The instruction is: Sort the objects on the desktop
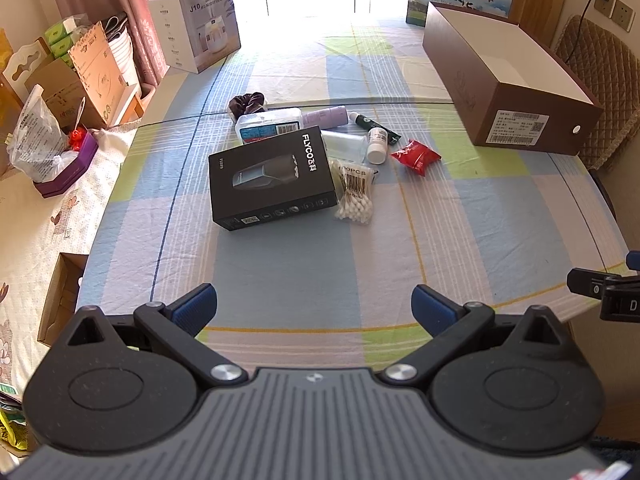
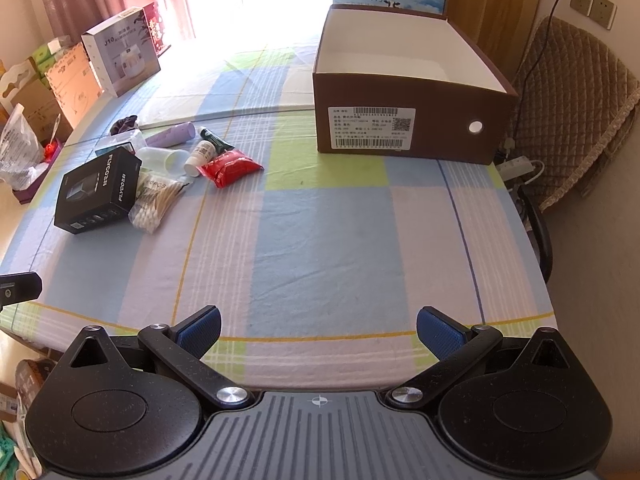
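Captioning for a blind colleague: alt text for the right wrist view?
Open right gripper hovers over a checked tablecloth, holding nothing. Ahead right sits an open brown box; ahead left, clutter including a black FLYCO box, cotton swabs and a red packet.

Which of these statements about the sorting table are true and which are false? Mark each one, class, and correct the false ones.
1. The brown box is open on top. True.
2. The left gripper holds the black FLYCO box. False: it is open and holds nothing.
3. The cotton swab bag lies beside the black FLYCO box. True.
4. The red packet lies inside the brown box. False: it lies on the tablecloth.
5. The right gripper is open. True.
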### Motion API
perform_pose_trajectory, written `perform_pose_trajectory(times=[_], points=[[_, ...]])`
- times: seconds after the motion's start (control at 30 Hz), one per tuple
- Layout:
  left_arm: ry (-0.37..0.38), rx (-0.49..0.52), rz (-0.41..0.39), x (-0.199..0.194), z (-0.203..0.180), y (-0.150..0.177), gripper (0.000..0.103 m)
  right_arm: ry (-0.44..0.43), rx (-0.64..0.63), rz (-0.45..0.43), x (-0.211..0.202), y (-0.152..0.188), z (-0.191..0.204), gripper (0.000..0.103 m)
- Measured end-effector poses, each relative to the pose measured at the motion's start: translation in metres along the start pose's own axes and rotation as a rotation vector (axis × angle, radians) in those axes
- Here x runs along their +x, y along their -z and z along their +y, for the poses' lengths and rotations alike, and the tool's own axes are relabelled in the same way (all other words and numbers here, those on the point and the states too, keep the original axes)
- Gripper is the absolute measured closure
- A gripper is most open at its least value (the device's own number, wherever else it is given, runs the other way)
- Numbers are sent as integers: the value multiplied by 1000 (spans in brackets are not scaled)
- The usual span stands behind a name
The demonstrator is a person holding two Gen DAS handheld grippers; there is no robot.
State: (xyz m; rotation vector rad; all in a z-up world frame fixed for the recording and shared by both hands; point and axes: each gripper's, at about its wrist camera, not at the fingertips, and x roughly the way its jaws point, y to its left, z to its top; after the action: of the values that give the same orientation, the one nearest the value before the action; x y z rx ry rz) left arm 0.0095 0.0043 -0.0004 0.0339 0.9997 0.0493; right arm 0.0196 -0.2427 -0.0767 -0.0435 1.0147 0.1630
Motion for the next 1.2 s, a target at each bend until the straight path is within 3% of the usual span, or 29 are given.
perform_pose_trajectory(times=[0.77, 1.2], points=[[-15, -27, 10, 9, -9, -13, 1, -29, -31, 7, 15, -17, -9, 2], [-26, -79, -23, 17, -2, -24, 1, -140, -105, -34, 29, -40, -13, 2]])
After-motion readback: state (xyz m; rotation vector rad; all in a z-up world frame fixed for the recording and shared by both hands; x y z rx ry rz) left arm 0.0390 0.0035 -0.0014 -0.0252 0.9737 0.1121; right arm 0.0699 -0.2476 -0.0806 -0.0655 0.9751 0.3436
